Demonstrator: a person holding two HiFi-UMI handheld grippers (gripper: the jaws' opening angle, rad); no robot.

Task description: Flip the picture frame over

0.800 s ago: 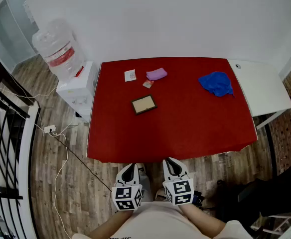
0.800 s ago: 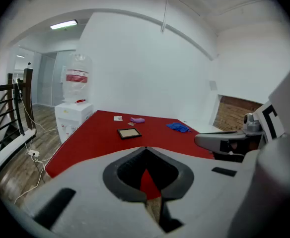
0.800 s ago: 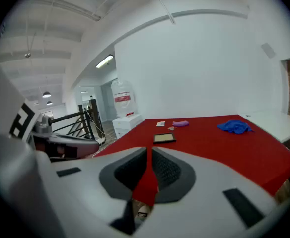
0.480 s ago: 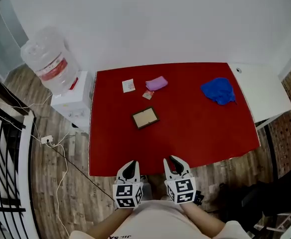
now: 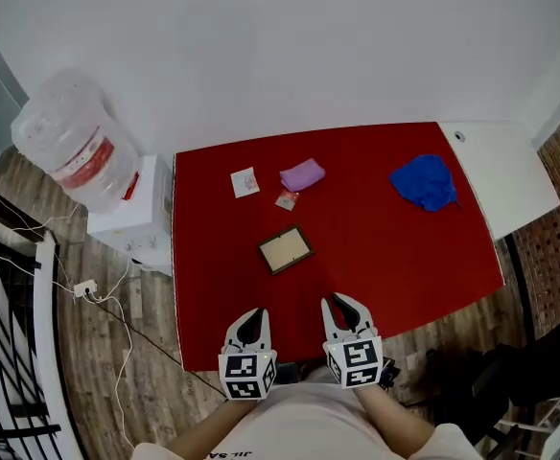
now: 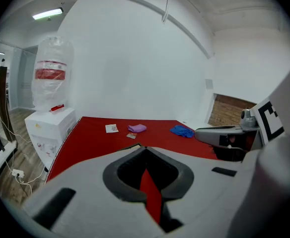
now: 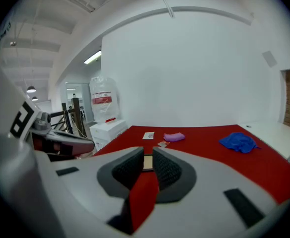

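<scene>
Two grippers sit at the bottom centre of the head view, just short of the near edge of the red table (image 5: 405, 247), both tipped slightly down toward it. Left gripper (image 5: 252, 316): its fingers (image 6: 119, 175) are pressed together with nothing between them, so it looks parked rather than readied. Right gripper (image 5: 345, 303): its fingers (image 7: 126, 171) stand a little apart and empty. In its own view the gap lines up with the picture frame (image 5: 285, 249), which suggests this tool is meant to take the frame's edge.

The picture frame lies flat, left of centre and skewed to the table's edges, well apart from both grippers. A pale panel in a dark border faces up; whether that is front or back cannot be told. The flip is not yet begun.

Beyond it, toward the upper middle, lie a small packet (image 5: 286, 199), a purple cloth (image 5: 302, 174) and a white card (image 5: 245, 181). Upper right lies a blue cloth (image 5: 424, 182). A water dispenser (image 5: 69, 147) stands off the table at the far left.
</scene>
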